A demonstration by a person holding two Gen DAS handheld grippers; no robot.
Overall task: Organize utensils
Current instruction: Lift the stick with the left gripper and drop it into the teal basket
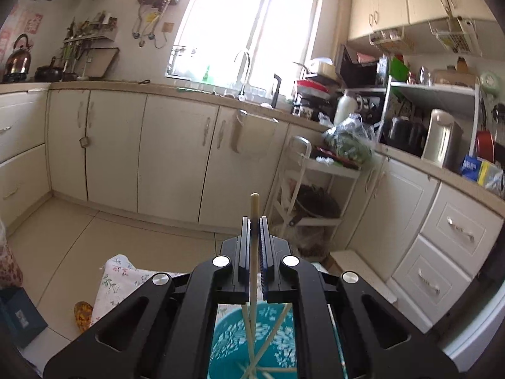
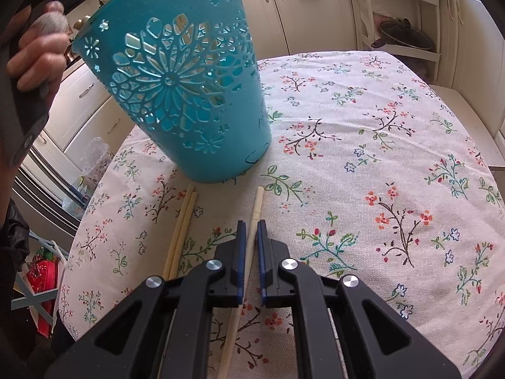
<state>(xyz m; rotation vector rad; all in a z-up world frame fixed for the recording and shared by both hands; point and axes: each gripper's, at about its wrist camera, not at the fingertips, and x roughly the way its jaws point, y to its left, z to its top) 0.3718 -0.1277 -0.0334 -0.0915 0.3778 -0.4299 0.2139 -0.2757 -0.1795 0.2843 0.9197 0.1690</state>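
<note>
My left gripper [image 1: 254, 219] is shut on a pale wooden chopstick [image 1: 253, 252] that stands nearly upright. Its lower end reaches into the teal perforated holder [image 1: 274, 334] right below, where several other chopsticks lean. In the right wrist view the same teal holder [image 2: 176, 94] stands on the floral tablecloth [image 2: 363, 145]. My right gripper [image 2: 251, 224] is shut on a pale chopstick [image 2: 256, 205] low over the cloth, its tip pointing toward the holder's base. Two more chopsticks [image 2: 183, 230] lie side by side to the left of it.
A person's hand [image 2: 38, 57] holds the other gripper at the upper left, above the holder. Kitchen cabinets [image 1: 176, 151], a white trolley [image 1: 315, 189] and a cluttered counter [image 1: 410, 145] surround the table. A plastic bag [image 2: 94, 158] sits beyond the table's left edge.
</note>
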